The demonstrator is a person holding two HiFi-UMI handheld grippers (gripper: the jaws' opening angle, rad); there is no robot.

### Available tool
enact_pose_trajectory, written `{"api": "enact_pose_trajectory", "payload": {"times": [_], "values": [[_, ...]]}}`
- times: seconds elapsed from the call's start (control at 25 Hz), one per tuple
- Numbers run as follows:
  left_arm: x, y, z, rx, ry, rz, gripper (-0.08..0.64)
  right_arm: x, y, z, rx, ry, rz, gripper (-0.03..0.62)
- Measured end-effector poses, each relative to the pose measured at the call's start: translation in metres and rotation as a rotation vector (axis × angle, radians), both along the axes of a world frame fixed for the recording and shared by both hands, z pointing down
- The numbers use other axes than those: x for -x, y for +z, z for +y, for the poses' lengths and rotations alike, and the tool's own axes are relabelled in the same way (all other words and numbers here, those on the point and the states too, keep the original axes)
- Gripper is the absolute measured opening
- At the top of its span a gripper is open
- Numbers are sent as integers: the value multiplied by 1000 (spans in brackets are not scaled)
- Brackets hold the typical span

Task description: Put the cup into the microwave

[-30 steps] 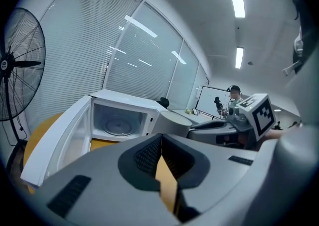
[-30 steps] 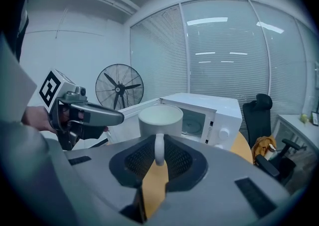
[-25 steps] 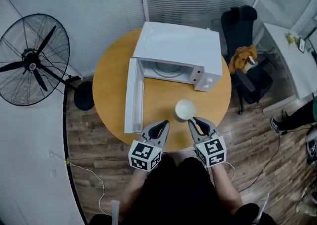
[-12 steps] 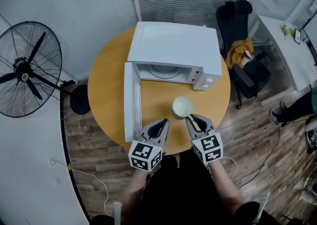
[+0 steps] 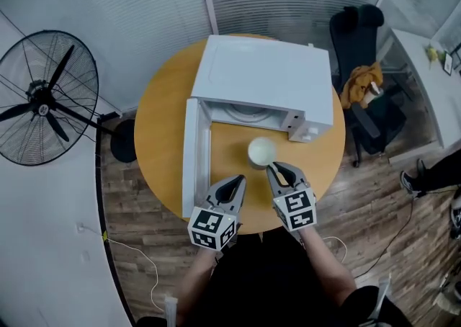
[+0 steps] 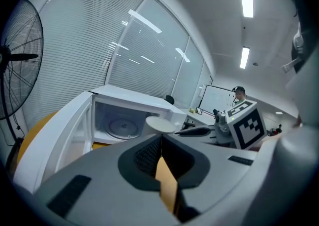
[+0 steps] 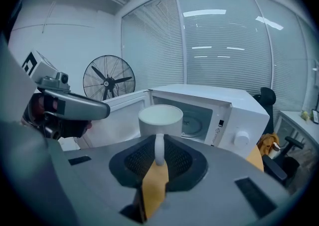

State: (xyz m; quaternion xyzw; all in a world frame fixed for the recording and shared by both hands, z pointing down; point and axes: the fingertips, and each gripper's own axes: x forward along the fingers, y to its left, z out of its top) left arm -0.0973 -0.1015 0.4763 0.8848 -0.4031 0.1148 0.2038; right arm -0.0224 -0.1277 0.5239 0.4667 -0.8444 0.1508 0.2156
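Observation:
A white cup (image 5: 261, 151) hangs just above the round wooden table (image 5: 162, 124), a short way in front of the open white microwave (image 5: 266, 77). My right gripper (image 5: 274, 169) is shut on the cup's handle (image 7: 159, 149); the cup (image 7: 160, 118) stands upright beyond the jaws. The microwave door (image 5: 193, 156) is swung out to the left, and the glass turntable (image 7: 192, 120) shows inside. My left gripper (image 5: 239, 181) hovers to the cup's left beside the door, shut with nothing in it. In the left gripper view the cup (image 6: 160, 124) shows past that gripper (image 6: 160, 139).
A black standing fan (image 5: 43, 99) is off the table at the left. A black office chair (image 5: 364, 52) with an orange cloth stands at the right. The microwave's control panel and knob (image 7: 241, 138) lie right of its opening. Blinds line the far wall.
Both grippers have moved forward toward the microwave. The cup, still held by its handle, now sits closer to the open cavity.

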Motion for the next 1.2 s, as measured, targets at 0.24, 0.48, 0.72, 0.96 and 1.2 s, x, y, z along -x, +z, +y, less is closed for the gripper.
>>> {"api": "enact_pose_trajectory", "payload": {"times": [0.24, 0.48, 0.72, 0.96, 1.2], "values": [[3, 2, -24, 12, -58, -18, -3, -2, 20, -40, -1, 30, -5, 58], [-3, 5, -41, 23, -84, -31, -3, -1, 41, -76, -4, 18, 7, 58], [-7, 10, -55, 31, -108, -36, -3, 0, 59, -106, -19, 37, 23, 58], [-3, 12, -61, 33, -139, -44, -3, 9, 75, -131, -27, 49, 21, 58], [6, 14, -67, 37, -164, -50, -3, 17, 87, -155, -33, 68, 14, 57]]}}
